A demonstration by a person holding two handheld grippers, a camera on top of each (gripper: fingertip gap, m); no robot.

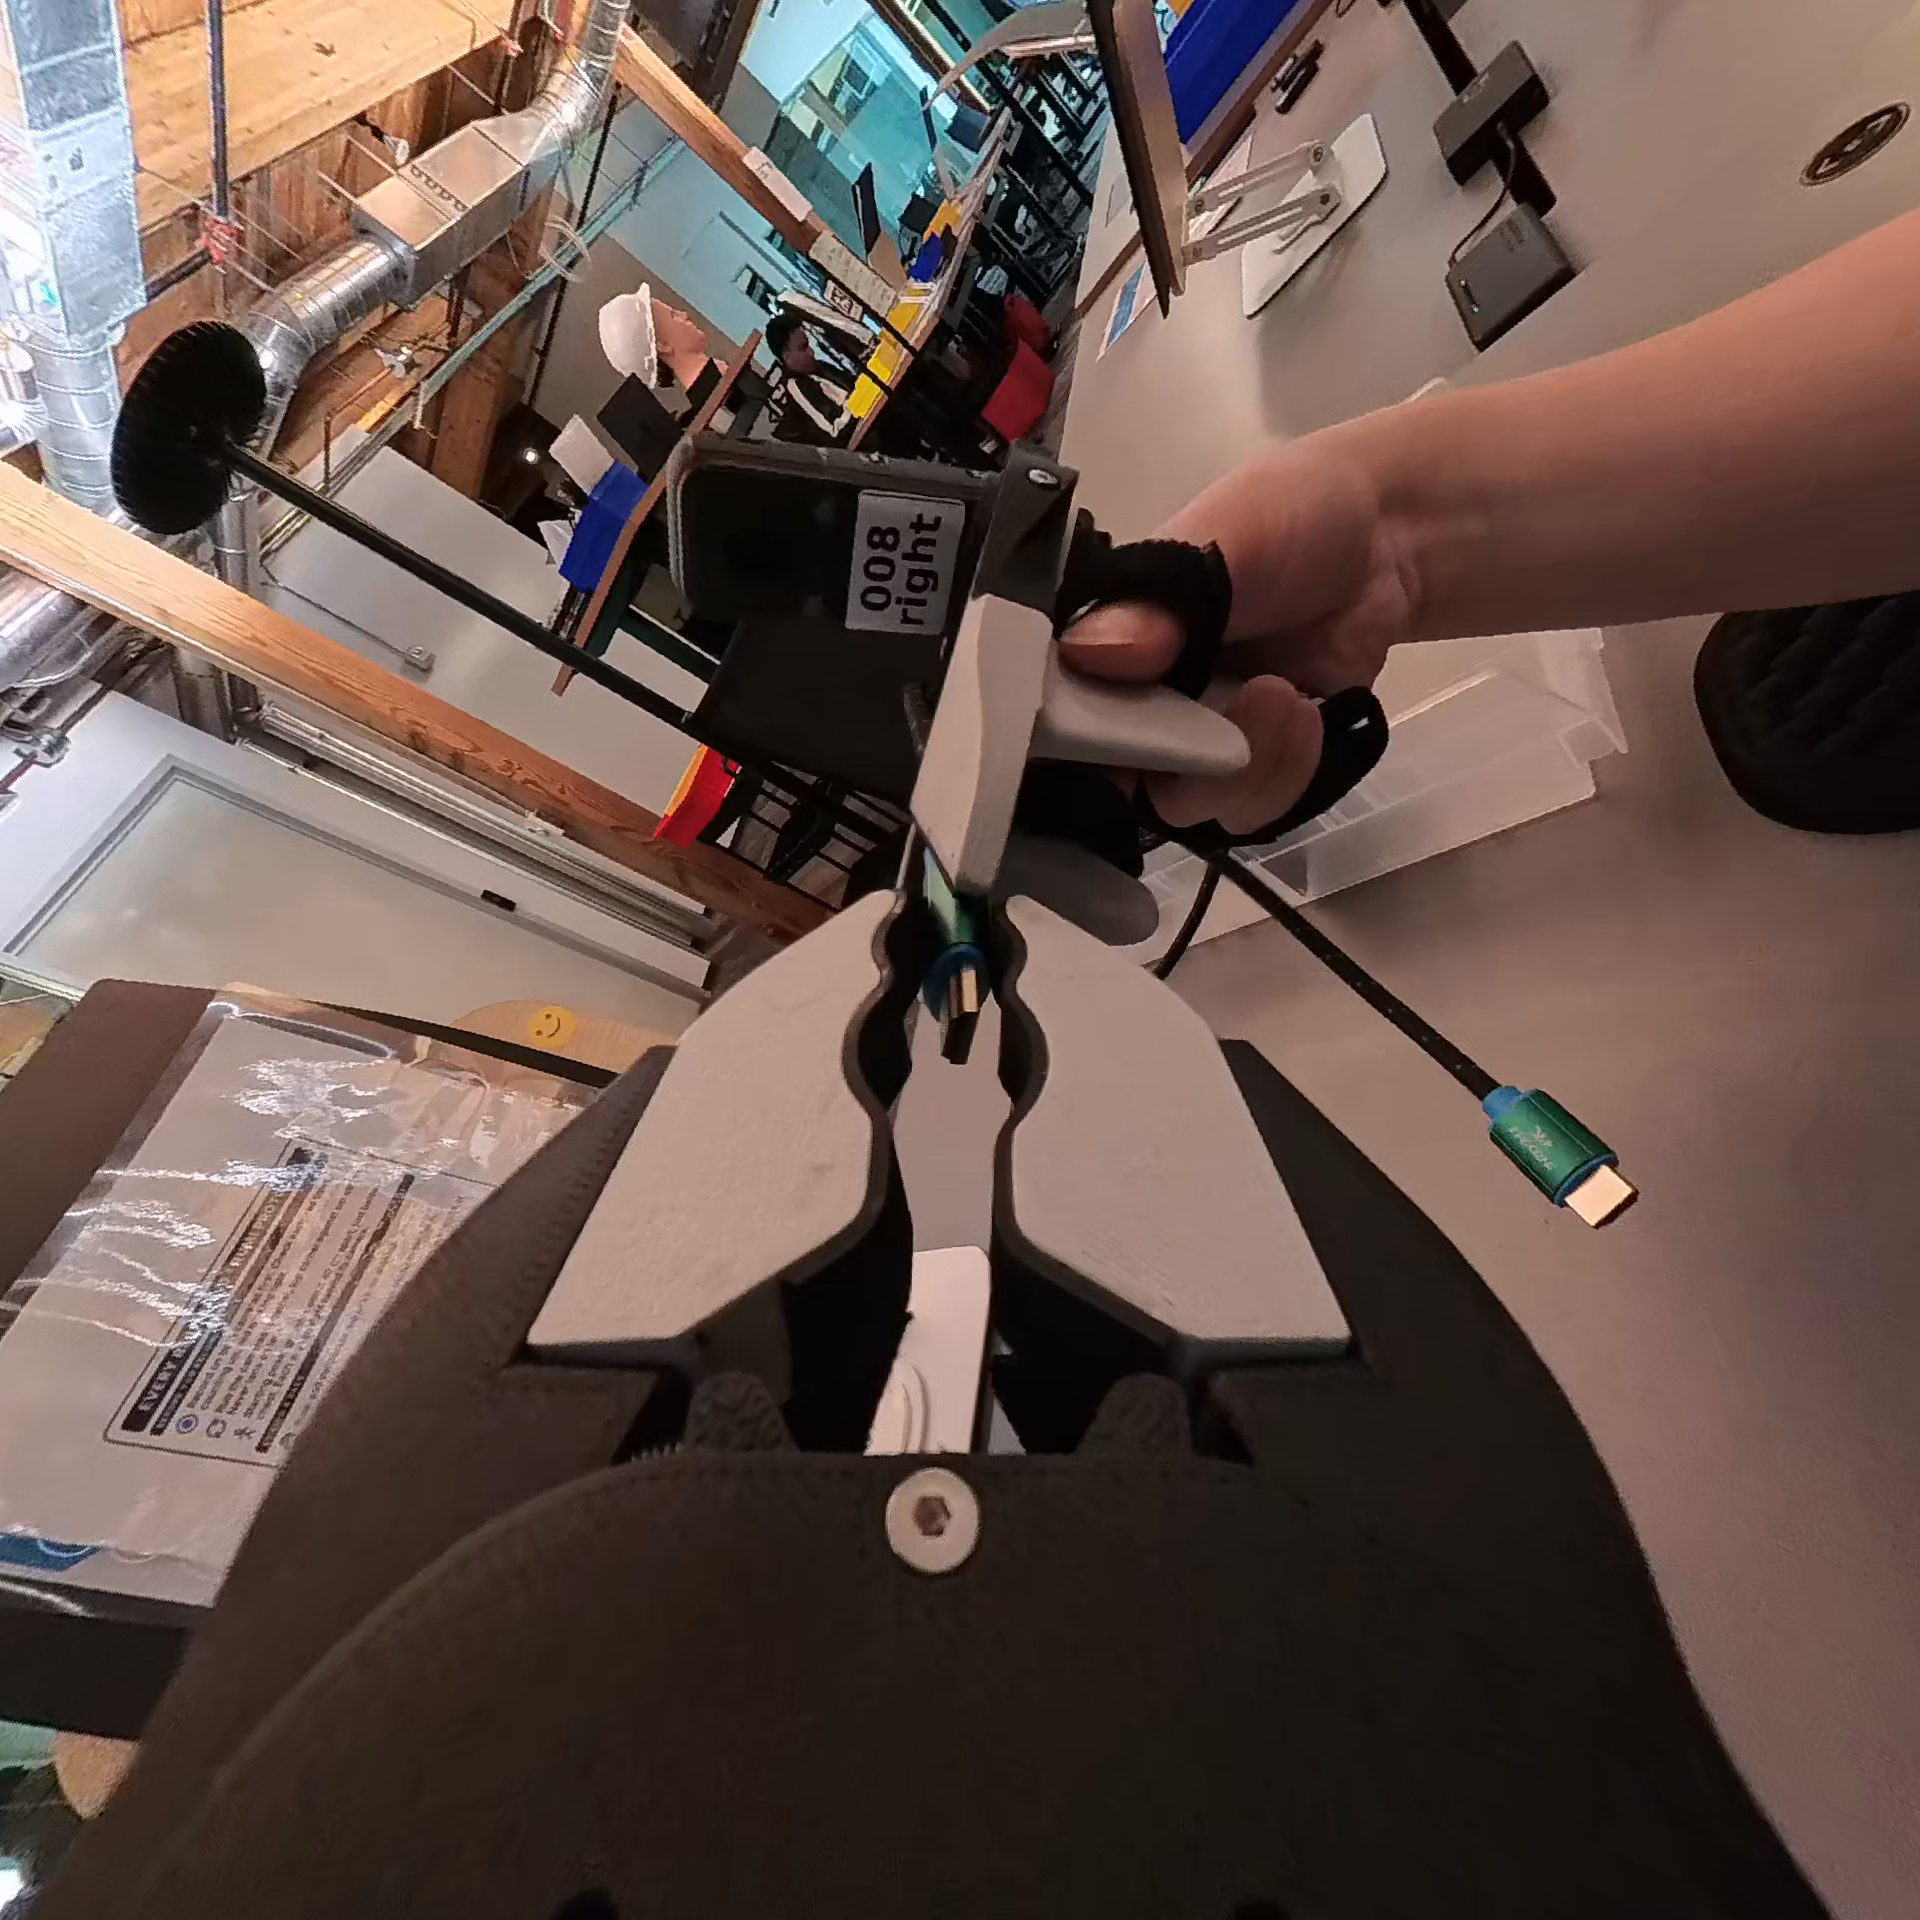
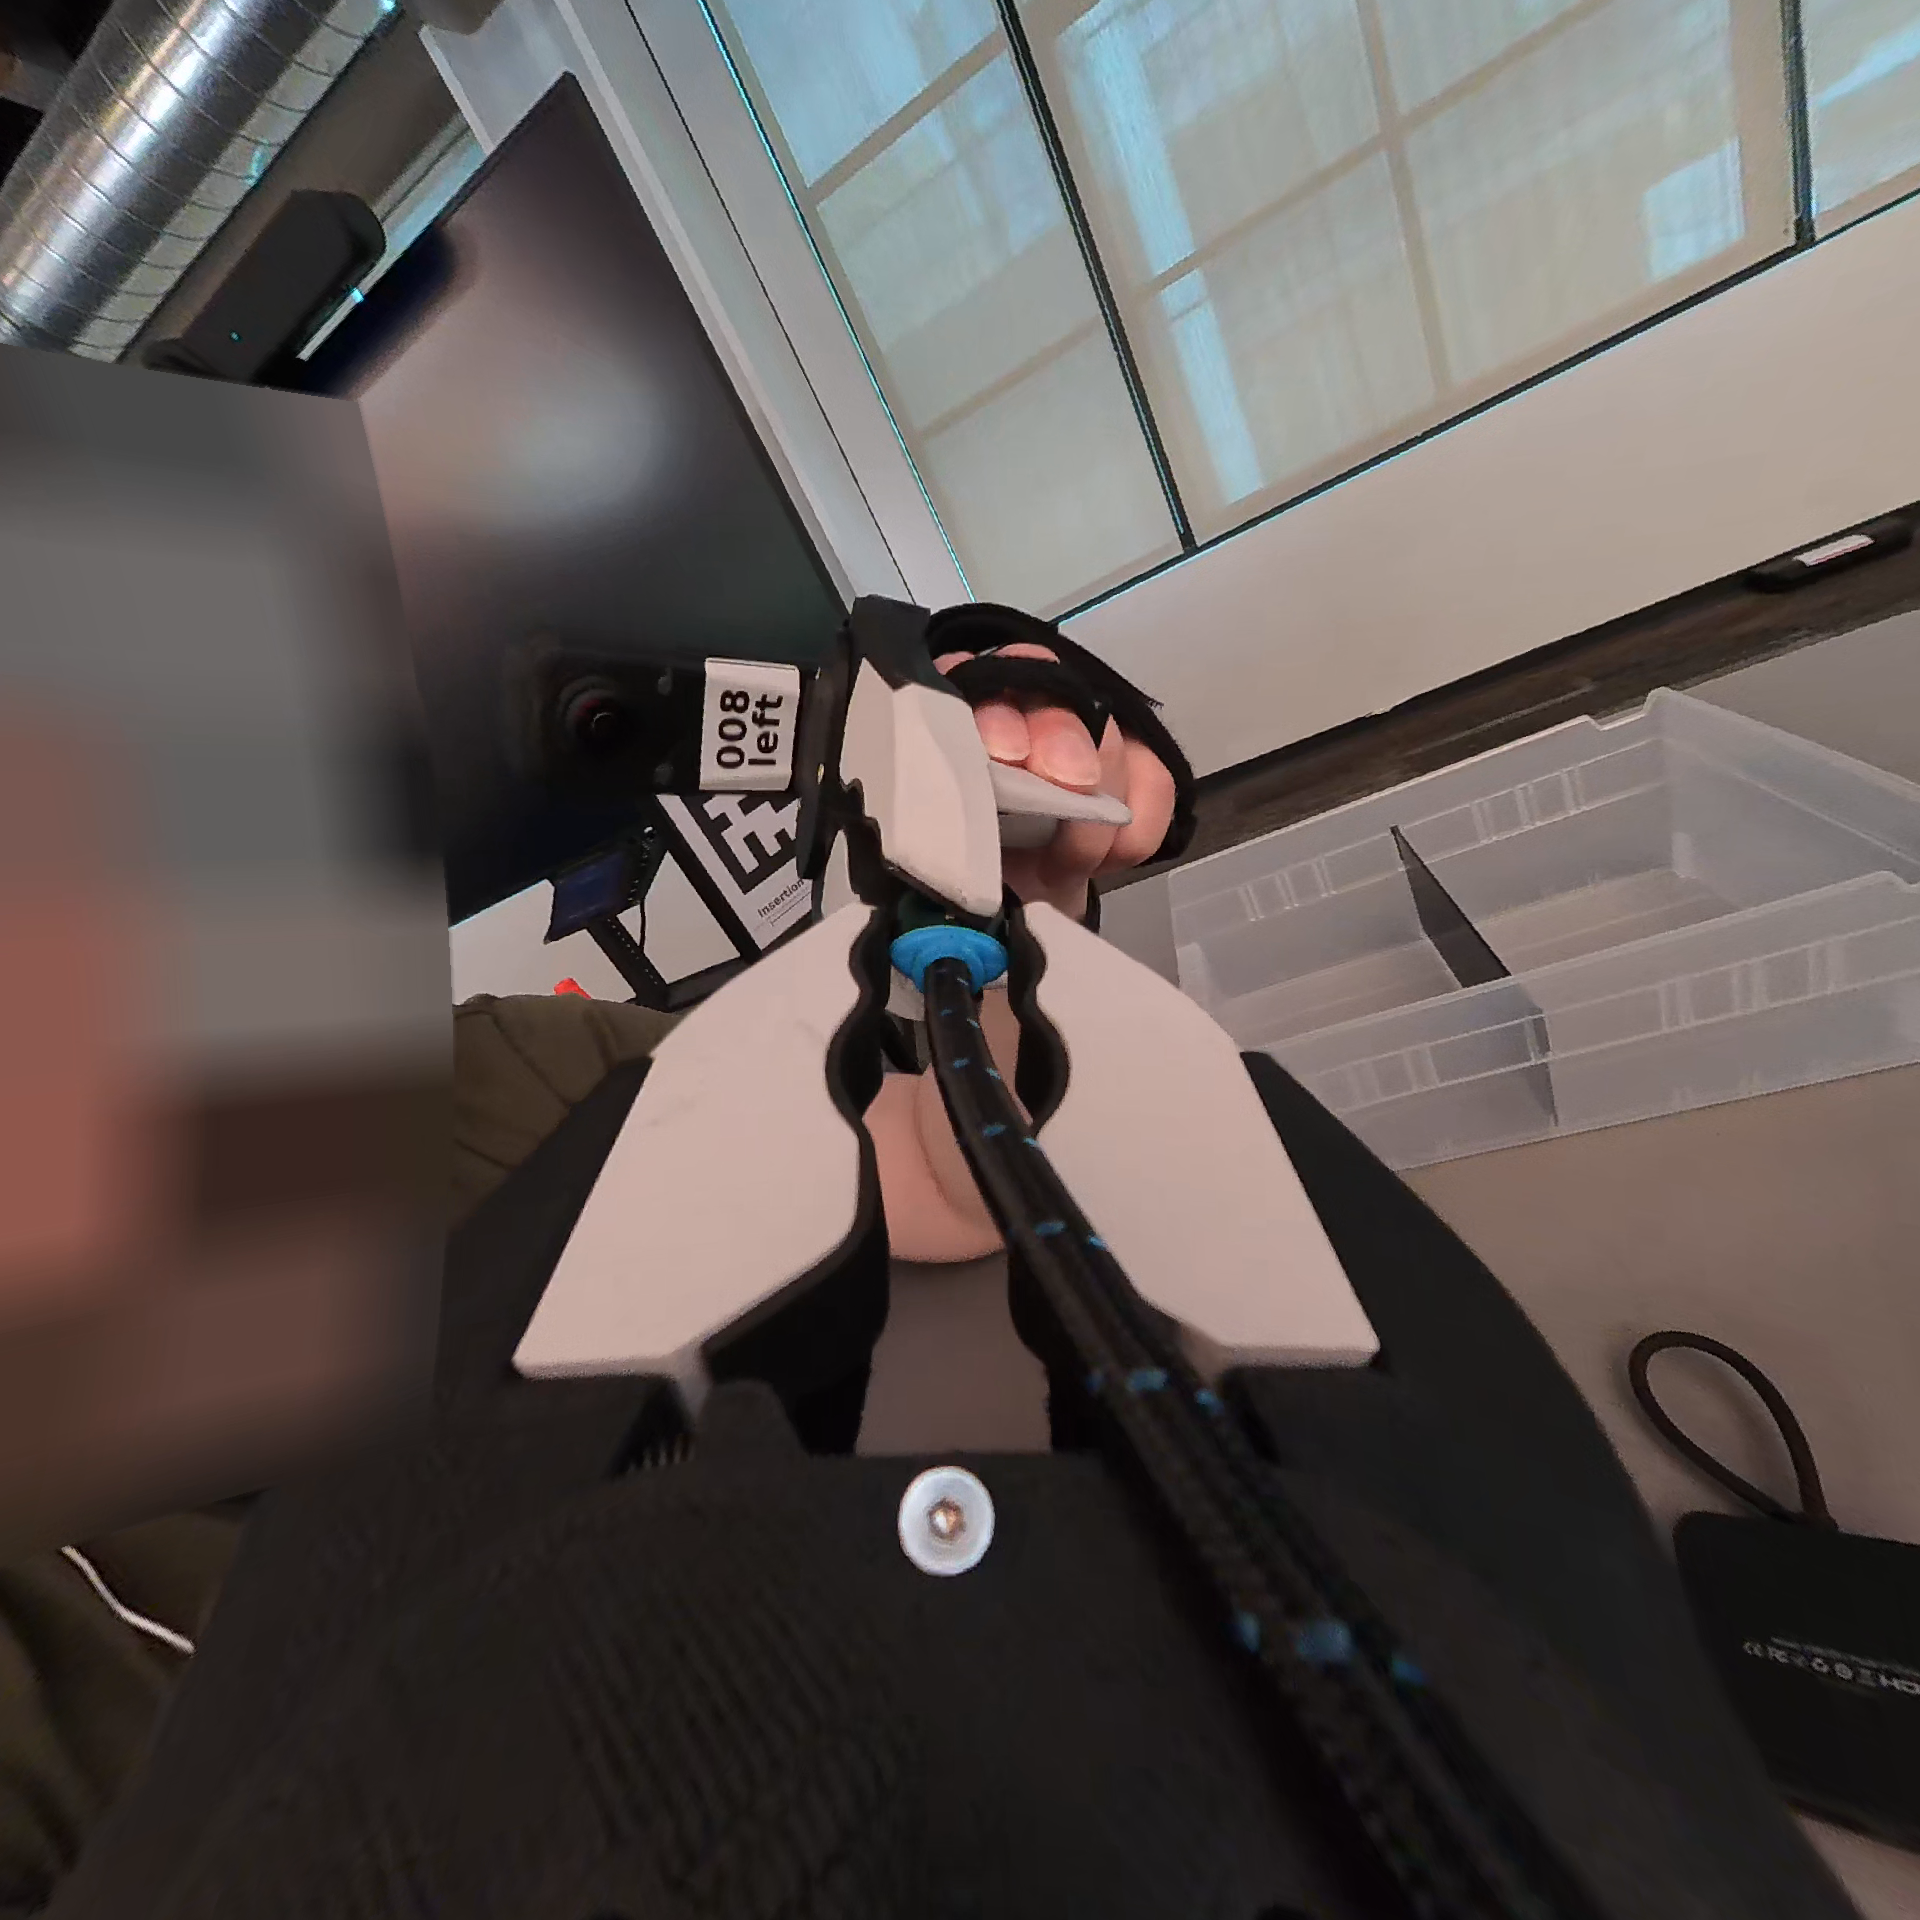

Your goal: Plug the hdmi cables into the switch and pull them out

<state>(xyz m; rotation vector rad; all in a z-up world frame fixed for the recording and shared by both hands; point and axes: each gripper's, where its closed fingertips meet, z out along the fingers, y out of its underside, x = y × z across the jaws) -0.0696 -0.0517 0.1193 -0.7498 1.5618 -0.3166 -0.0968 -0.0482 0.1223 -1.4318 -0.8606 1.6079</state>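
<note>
An HDMI plug with a green body, blue collar and metal tip (image 1: 954, 966) is held in the air between my two grippers, which face each other. My left gripper (image 1: 951, 920) is closed around it, metal tip towards the left wrist camera. My right gripper (image 2: 945, 920) grips the plug's blue collar (image 2: 940, 951); its black braided cable (image 2: 1049, 1226) runs back under the right wrist camera. A second green HDMI plug (image 1: 1558, 1153) lies loose on the grey table (image 1: 1558, 1558). The flat black switch (image 2: 1808, 1683) lies at lower right, and far off in the left wrist view (image 1: 1512, 275).
A clear plastic divided organiser (image 2: 1558, 935) stands on the table behind the grippers. A dark monitor (image 2: 582, 520) stands at the left. A second small black box (image 1: 1491, 109) and a monitor on a white stand (image 1: 1143, 135) are far back. A black padded object (image 1: 1818, 717) sits at the right edge.
</note>
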